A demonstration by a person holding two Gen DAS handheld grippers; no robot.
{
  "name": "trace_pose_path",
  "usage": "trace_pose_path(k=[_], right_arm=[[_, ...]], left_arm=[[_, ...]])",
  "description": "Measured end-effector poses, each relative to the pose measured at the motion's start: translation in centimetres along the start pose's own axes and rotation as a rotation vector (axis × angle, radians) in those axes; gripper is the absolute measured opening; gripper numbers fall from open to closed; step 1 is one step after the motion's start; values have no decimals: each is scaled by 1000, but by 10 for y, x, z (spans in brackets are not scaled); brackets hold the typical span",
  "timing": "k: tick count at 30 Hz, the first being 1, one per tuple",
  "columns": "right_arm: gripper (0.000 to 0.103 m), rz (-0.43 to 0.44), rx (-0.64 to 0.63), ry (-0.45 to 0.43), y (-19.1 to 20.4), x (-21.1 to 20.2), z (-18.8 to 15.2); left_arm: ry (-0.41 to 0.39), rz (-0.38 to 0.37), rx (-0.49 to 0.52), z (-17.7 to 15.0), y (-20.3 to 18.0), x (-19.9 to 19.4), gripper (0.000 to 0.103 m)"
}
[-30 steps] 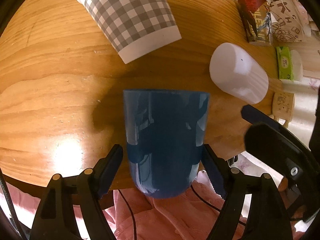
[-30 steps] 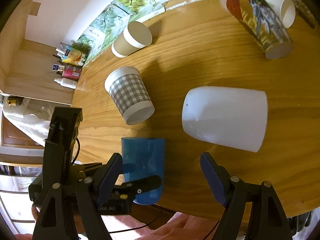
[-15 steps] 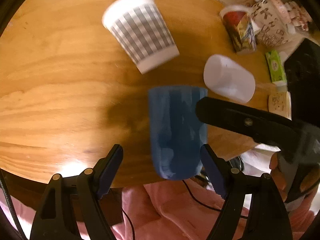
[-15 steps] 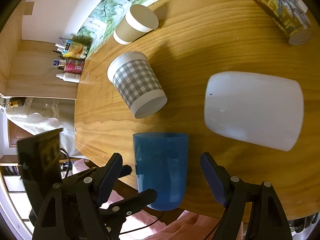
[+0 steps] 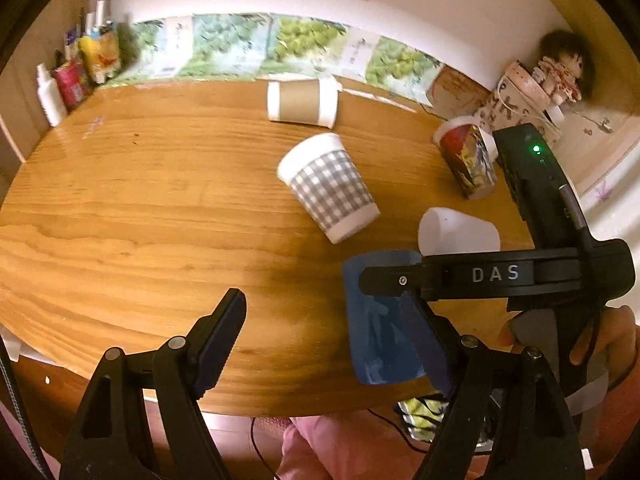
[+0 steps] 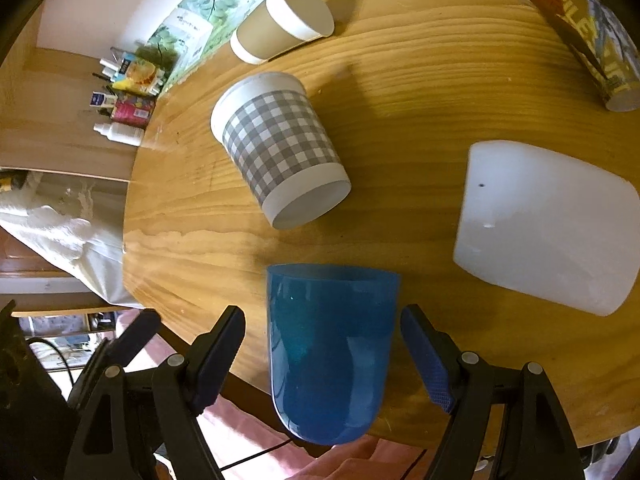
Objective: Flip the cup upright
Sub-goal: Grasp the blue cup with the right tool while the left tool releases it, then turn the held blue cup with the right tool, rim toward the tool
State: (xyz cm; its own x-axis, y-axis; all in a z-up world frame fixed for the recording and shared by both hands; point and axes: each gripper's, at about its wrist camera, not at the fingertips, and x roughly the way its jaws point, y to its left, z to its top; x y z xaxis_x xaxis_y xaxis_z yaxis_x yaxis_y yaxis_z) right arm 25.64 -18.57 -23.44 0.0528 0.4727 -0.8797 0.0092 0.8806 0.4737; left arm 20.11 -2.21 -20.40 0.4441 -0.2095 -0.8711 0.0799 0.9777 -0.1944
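A blue plastic cup [image 6: 328, 348] stands mouth down at the near edge of the round wooden table [image 6: 420, 80]. My right gripper [image 6: 322, 354] is open, one finger on each side of the cup, not touching it. In the left wrist view the blue cup [image 5: 376, 328] is to the right, partly behind the right gripper's black body [image 5: 500, 276]. My left gripper [image 5: 328, 344] is open and empty, drawn back to the left of the cup.
A grey checked paper cup [image 6: 280, 148], a white cup [image 6: 544, 224], a brown paper cup [image 6: 280, 20] and a printed cup [image 6: 588, 32] lie on their sides. Bottles [image 5: 68, 76] stand at the far left, a doll [image 5: 560, 68] at the far right.
My left gripper let go of the blue cup and pulled back and left, tilting up. My right gripper moved in around the cup. The cup stays mouth down.
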Motion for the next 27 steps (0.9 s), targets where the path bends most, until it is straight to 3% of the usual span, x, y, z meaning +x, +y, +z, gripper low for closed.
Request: trace_pose_path(k=[5, 10, 20, 23, 27], right_arm=[[81, -19, -5, -21, 6, 5, 1], [81, -58, -10, -6, 10, 13, 4], [81, -71, 2, 28, 15, 24, 7], [74, -69, 3, 29, 16, 26, 10], [73, -60, 2, 32, 16, 28, 14]], left_arm=[[-83, 11, 3, -11, 4, -11, 82], [-115, 5, 11, -16, 7, -18, 82], [-100, -15, 22, -6, 22, -19, 82], [-86, -27, 25, -1, 24, -16, 82], [-80, -42, 22, 5, 27, -14, 82]])
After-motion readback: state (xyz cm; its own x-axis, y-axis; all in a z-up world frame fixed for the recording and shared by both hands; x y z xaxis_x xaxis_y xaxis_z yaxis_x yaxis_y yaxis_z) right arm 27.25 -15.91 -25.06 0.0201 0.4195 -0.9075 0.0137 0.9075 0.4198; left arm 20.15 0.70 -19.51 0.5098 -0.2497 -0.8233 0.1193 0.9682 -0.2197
